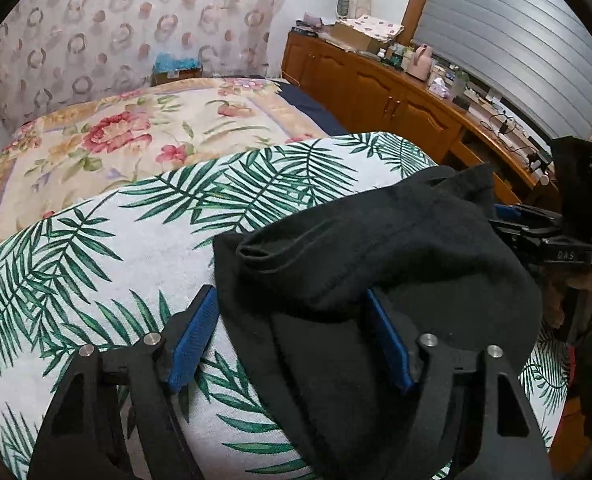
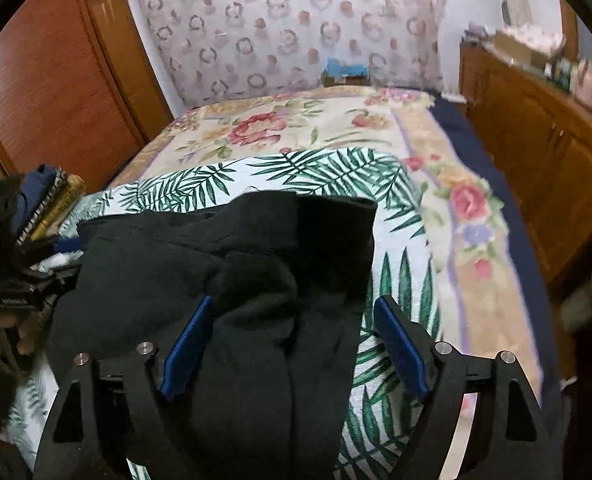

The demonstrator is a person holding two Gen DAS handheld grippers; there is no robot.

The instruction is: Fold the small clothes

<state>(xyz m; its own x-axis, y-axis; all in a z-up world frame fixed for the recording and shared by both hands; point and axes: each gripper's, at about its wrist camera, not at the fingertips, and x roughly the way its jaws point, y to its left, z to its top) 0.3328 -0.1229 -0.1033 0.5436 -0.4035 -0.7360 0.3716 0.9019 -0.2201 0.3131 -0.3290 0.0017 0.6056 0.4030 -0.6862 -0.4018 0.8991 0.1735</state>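
Black fabric, a small dark garment (image 1: 376,264), lies bunched on the palm-leaf cloth (image 1: 108,264) spread over the near end of the bed, whose floral blanket (image 1: 144,136) runs on toward the patterned headboard. The left hand-held gripper (image 1: 292,344) stands wide open astride the garment's left edge: its right blue pad sits in the folds, its left pad over bare leaf print, and neither presses the fabric. The right hand-held gripper (image 2: 296,348) is likewise spread wide over the garment's right side, with the left pad against the cloth's folds and the right pad clear over the leaf print, gripping nothing. A stack of folded clothes (image 2: 48,204) sits at the bed's left edge, seen from the right wrist. Wooden cabinets (image 1: 380,92) run along the bed's right side
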